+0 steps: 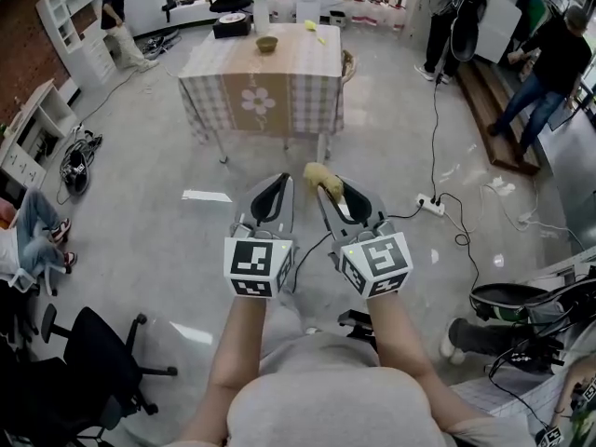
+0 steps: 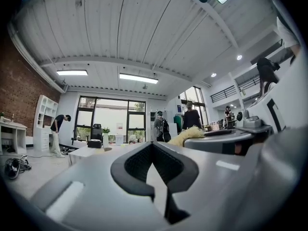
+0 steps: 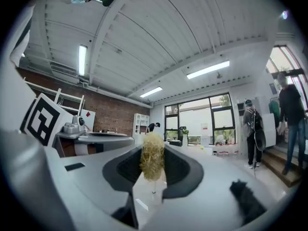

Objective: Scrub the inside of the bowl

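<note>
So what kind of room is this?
Probably a big workshop or office studio, not a home kitchen: a brick wall, an office chair, cables across the floor, and one table with a checked cloth.

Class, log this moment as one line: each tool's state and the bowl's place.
left tool: shut, empty | right tool: shut on yellow scrubber | bowl: on table, far from both tools

Open floor [image 1: 168,156] gives a clear path ahead to the cloth-covered table [image 1: 289,68], where the near tabletop is free up to the bowl [image 1: 267,44] and a black box [image 1: 232,26] stands beyond it, while 1 power strip [image 1: 431,205] with cables lies right and 1 office chair [image 1: 88,361] lower left.
</note>
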Demonstrator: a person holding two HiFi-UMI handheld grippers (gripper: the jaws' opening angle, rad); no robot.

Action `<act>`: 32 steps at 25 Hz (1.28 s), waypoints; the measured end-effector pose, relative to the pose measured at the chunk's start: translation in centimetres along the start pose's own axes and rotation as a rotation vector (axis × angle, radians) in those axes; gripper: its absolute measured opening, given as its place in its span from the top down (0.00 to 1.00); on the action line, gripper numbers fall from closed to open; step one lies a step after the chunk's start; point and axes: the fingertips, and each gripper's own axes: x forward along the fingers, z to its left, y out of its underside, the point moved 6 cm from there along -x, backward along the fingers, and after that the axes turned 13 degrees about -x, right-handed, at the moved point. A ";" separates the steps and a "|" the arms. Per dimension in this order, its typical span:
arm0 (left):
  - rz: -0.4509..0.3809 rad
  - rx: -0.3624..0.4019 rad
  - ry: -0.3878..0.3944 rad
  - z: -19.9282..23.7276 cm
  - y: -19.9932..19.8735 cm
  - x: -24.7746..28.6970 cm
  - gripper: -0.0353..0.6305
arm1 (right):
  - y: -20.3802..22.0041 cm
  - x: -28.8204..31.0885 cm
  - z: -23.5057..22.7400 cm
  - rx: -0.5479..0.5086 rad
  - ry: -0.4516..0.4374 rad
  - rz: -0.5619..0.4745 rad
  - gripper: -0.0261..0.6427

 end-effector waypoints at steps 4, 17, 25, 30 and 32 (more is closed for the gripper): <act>0.001 -0.002 -0.003 1.9 0.1 1.7 0.94 | 0.6 2.4 -0.7 0.001 -0.001 -0.002 0.80; 0.025 -0.001 0.007 9.1 -0.7 9.9 0.94 | 2.1 12.2 -4.4 0.015 0.001 -0.002 0.80; 0.042 -0.007 0.026 14.7 -1.7 14.6 0.94 | 2.5 19.5 -5.8 0.033 0.003 0.011 0.80; 0.048 -0.011 0.045 18.3 -2.1 16.9 0.94 | 3.1 23.8 -6.0 0.039 0.018 0.023 0.80; 0.051 -0.012 0.054 19.9 -2.5 17.8 0.94 | 3.1 25.5 -6.2 0.042 0.030 0.025 0.80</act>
